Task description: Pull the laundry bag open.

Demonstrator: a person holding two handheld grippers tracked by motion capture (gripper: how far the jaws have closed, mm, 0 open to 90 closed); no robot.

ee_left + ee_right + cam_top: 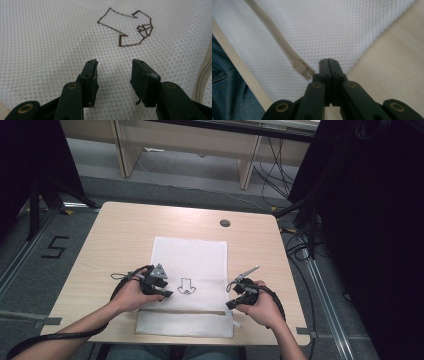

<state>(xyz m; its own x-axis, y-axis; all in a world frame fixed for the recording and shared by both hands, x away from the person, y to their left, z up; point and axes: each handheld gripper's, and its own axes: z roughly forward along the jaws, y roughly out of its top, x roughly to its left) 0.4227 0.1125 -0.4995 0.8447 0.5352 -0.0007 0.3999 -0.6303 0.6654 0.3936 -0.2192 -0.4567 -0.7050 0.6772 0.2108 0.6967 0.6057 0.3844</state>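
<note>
A white mesh zip bag (190,255) lies flat on the wooden table (120,235), with a brown arrow drawing (186,286) near its middle. My left gripper (166,293) hovers open just over the mesh (50,37), its jaws pointing at the arrow drawing (125,27). My right gripper (230,306) is at the bag's right edge, jaws shut. In the right gripper view the beige zipper (274,32) ends right beside the closed tips of the right gripper (328,61); nothing shows between them. The zipper (185,310) runs across the bag near the front.
A round cable hole (225,223) sits at the table's far right. Bare wood lies left and right of the bag. Black curtains and cables flank the table. The person's jeans (227,87) are below the front edge.
</note>
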